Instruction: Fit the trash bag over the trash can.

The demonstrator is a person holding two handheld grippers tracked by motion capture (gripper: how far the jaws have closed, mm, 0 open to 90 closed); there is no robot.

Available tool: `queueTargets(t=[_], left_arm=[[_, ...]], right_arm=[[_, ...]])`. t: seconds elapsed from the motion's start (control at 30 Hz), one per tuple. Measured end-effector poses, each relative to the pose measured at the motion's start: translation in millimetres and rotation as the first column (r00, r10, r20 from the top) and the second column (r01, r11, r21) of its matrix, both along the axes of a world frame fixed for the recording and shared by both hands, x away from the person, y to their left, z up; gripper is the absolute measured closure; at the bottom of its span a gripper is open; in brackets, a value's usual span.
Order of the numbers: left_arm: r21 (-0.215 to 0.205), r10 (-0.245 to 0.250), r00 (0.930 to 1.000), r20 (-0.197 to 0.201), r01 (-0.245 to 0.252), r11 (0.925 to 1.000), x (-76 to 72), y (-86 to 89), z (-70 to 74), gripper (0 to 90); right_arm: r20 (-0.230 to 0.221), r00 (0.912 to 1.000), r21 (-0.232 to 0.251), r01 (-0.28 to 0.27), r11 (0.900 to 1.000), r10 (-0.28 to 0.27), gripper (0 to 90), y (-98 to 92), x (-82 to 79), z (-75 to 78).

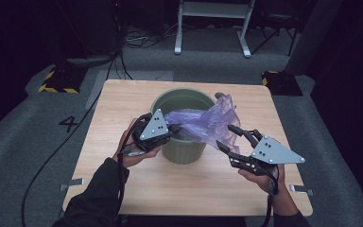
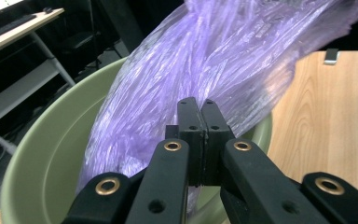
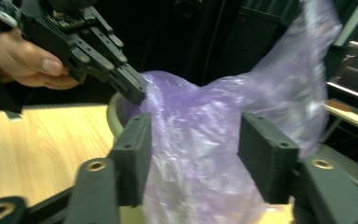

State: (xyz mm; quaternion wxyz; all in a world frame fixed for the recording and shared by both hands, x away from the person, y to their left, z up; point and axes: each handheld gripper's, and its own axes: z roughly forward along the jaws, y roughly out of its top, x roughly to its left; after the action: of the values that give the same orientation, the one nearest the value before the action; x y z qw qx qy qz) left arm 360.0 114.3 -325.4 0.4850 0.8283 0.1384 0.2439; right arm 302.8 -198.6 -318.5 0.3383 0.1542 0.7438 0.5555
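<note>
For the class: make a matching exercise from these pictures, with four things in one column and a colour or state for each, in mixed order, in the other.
Things:
1. bin
2. plastic bag
3. left gripper
4. right gripper

States:
A. jaws apart
B. purple and crinkled
C. green, standing on the table
D. clamped on the bag

Pairs: 1-C, 2-B, 3-D, 4-A
</note>
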Motion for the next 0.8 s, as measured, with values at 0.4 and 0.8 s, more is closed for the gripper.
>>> queueTargets(t=[0.4,0.8], left_arm=[[-0.005,0.014,0.9998,0.014,-0.014,0.9999,-0.1,10.3,-1.2,88.9],[-0.033,0.051,0.9980,-0.037,-0.052,0.9981,-2.4,20.9,-2.7,60.2]], right_arm=[[-0.152,0.9872,-0.017,0.048,0.999,-0.050,22.3,-9.9,20.9,-9.8],[-0.150,0.9776,0.080,-0.137,0.987,0.148,85.0,5.0,27.6,-16.0]])
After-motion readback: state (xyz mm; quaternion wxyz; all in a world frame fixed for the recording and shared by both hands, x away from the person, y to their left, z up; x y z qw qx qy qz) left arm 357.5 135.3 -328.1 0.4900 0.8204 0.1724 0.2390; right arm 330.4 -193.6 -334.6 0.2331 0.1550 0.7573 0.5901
